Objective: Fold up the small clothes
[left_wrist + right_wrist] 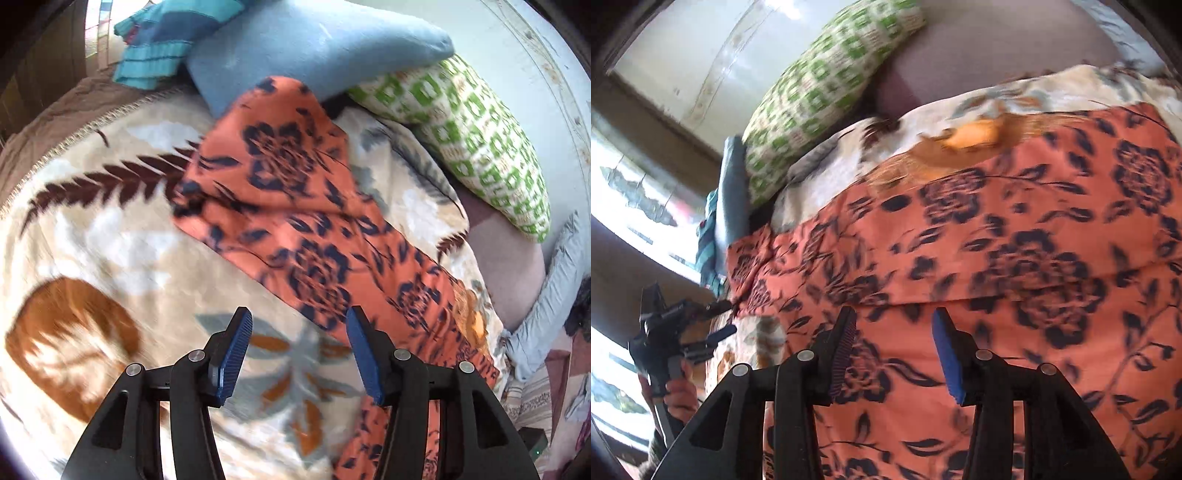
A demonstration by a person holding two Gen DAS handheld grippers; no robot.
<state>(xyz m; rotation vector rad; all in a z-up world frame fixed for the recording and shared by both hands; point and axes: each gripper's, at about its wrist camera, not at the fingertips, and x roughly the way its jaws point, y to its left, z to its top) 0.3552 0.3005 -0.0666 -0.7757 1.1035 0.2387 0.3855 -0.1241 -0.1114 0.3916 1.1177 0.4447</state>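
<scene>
We see motion blur smearing the leaf-print blanket [110, 236], our landmark, and its near edge runs out of frame. On it lies the orange garment with dark blue flowers [295, 206], a long strip stretched diagonally; its lower end is cut off. Beyond the blanket sit a blue pillow [314, 48] and a green-patterned pillow [480, 136]. Our left gripper [299, 325] and right gripper [894, 325] hover with fingers apart, holding nothing.

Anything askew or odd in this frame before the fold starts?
The orange flowered garment lies diagonally across the blanket, rumpled, its far end riding up against the blue pillow. No damage is visible. Both views are motion-blurred.
</scene>
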